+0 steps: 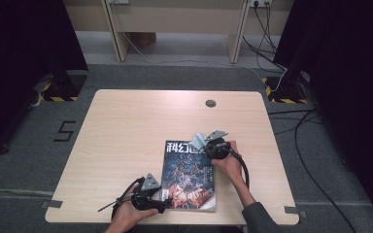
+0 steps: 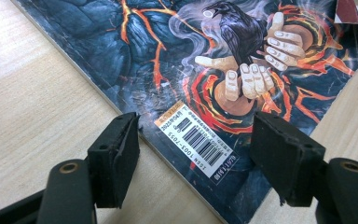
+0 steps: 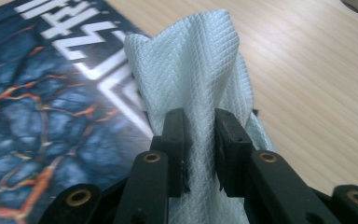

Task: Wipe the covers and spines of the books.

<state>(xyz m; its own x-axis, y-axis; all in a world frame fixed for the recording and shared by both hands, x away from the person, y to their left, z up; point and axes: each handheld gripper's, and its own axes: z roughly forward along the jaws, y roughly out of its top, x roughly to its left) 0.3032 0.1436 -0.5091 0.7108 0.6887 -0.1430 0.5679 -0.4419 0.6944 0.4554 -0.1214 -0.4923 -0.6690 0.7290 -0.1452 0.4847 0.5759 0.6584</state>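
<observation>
Right gripper (image 3: 200,140) fingers pinching a white cloth (image 3: 191,70) over the magazine's (image 1: 189,174) top right corner, mid-frame on the tabletop (image 1: 126,126). Left gripper (image 2: 193,154) fingers wide, resting at the magazine's lower left corner.

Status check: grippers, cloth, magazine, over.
Right gripper shut on pale blue textured cloth over dark illustrated magazine. Left gripper open at its barcode corner. Nothing in the way.
</observation>
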